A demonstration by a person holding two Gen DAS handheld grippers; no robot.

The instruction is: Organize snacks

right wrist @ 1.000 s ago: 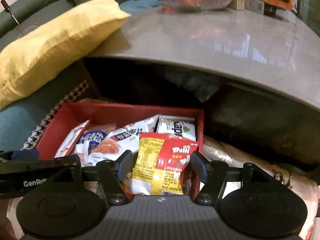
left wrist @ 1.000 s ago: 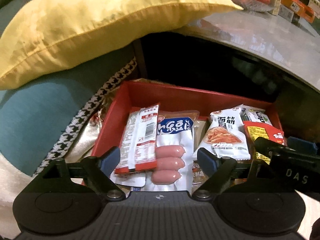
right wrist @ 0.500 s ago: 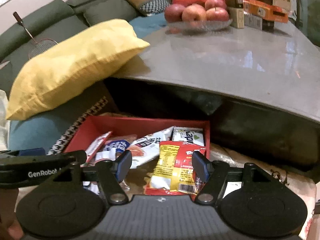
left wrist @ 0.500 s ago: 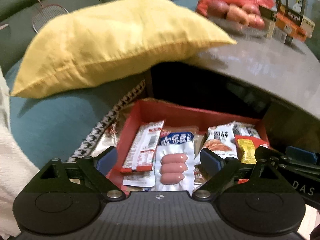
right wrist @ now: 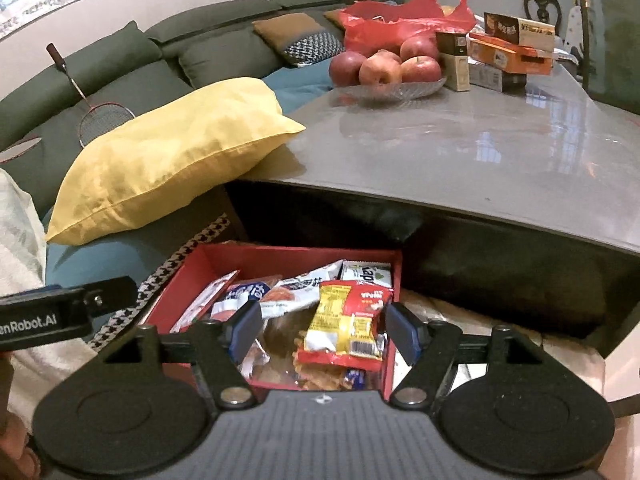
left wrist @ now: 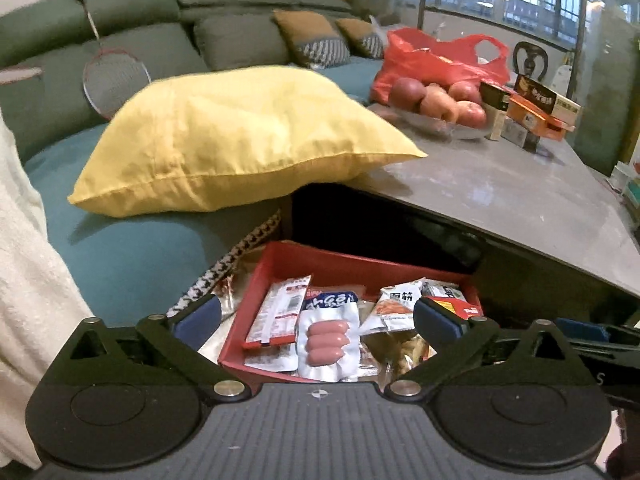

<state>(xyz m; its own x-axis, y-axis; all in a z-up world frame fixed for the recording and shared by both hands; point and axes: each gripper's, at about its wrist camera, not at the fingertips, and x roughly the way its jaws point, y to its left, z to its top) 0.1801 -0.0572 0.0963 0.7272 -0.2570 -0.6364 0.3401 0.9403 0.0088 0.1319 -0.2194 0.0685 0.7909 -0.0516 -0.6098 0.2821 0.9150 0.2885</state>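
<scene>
Your left tool [left wrist: 316,318] stood at its widest, its jaws having just been opening, with nothing between the pads; it hovered above the near edge of the red rectangular cardboard box [left wrist: 344,266]. Your right tool [right wrist: 322,330] stood about half open, jaws also just widening, and gripped nothing: the red-and-yellow crinkled foil snack packet [right wrist: 346,320] showed between its pads but lay in the box, untouched.

The box sat low, in front of the grey glossy bench [right wrist: 480,152] and beside the teal sofa seat. Inside lay a white vacuum-sealed pack of three pink sausages [left wrist: 326,340], a long red-and-white flat sachet [left wrist: 280,312] and a white noodle-snack pouch [left wrist: 396,304], overlapping loosely.

In my judgement all of these are light, soft and slippery. The film packets will crumple and slide; take each across its flat middle or by a sealed edge. The sausage pack is the firmest; grip it across its width, without crushing.

Further out, a yellow fabric pillow [left wrist: 240,140] overlapped the bench corner, and a glass dish of red apples [right wrist: 384,68] stood well apart.
</scene>
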